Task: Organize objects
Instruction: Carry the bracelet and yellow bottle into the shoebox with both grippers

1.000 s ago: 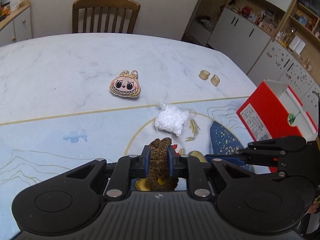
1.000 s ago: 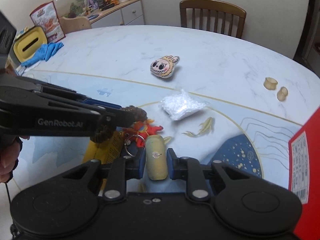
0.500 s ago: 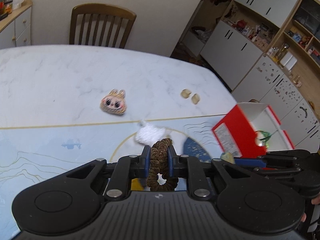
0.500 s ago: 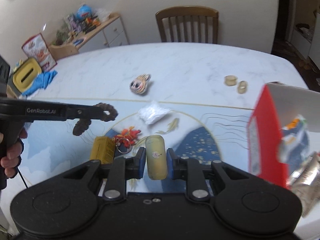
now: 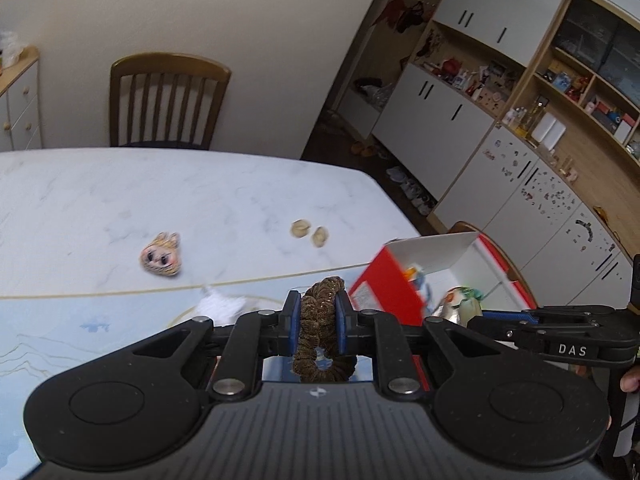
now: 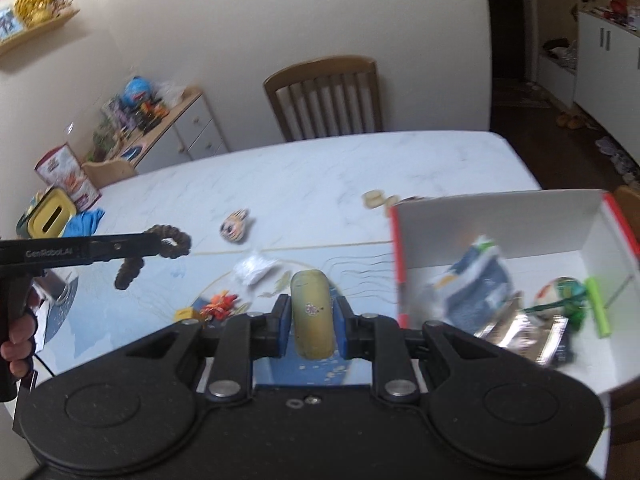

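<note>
The left gripper [image 5: 318, 312] is clenched on a brown scrunchie [image 5: 320, 320], held in the air above the table [image 5: 240, 192]. The right gripper [image 6: 312, 316] is clamped on a yellowish oblong piece [image 6: 312, 312], just beside the open red box [image 6: 500, 216] at the table's right edge. Inside the box lie blurred packets and a green-tied ball [image 6: 560, 292]. Toward the table's middle sit a plush face [image 5: 161, 256] and a white crumpled bag [image 6: 254, 268]; two small beige rings [image 5: 310, 232] lie nearer the far right corner.
</note>
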`<state>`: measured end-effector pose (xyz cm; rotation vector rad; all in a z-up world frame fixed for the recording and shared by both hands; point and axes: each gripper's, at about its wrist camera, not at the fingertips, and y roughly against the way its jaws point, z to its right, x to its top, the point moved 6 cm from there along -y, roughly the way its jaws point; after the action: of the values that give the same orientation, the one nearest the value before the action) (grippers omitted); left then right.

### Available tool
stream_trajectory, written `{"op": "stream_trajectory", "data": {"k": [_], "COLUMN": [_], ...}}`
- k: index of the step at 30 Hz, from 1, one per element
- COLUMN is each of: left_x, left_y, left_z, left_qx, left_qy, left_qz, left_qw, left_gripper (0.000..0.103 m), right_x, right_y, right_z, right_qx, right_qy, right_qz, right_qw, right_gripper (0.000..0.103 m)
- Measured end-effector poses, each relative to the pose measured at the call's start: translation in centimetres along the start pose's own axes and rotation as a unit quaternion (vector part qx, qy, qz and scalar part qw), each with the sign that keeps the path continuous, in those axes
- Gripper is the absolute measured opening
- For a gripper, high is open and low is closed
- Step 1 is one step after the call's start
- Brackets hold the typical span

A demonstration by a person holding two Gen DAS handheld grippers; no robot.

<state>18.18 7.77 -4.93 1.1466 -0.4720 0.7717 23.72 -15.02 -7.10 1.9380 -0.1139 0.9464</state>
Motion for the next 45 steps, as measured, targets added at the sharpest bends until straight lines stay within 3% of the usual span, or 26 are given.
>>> {"op": "stream_trajectory", "data": {"k": [9, 26, 37, 45], "left_x": [0.4, -1.2, -2.4, -2.8], "left_y": [-1.7, -10.5, -17.8, -22.3], "left_z": [6.2, 17.9, 22.1, 22.7], "left_qx": [-0.013, -0.034, -0.004, 0.036], "left_qy": [-0.026, -0.074, -0.100, -0.130], "left_qz": [0.002, -0.044, -0.079, -0.094], "left_qw": [0.9996, 0.9957, 0.9918, 0.9864], "left_gripper": [0.017, 0.017, 0.017, 0.017], "right_x": [0.8, 0.7, 1.4, 2.1], "right_y": [3.7, 6.0, 3.9, 0.7], "right_z": [5.8, 17.0, 21.8, 23.6], "right_qx": [-0.026, -0.064, -0.067, -0.069], "right_qy": [-0.009, -0.036, -0.032, -0.030], "right_qz": [0.027, 0.038, 0.028, 0.008], "right_qw": [0.999, 0.997, 0.997, 0.997], "right_gripper": [0.021, 0.021, 0.021, 0.021]}}
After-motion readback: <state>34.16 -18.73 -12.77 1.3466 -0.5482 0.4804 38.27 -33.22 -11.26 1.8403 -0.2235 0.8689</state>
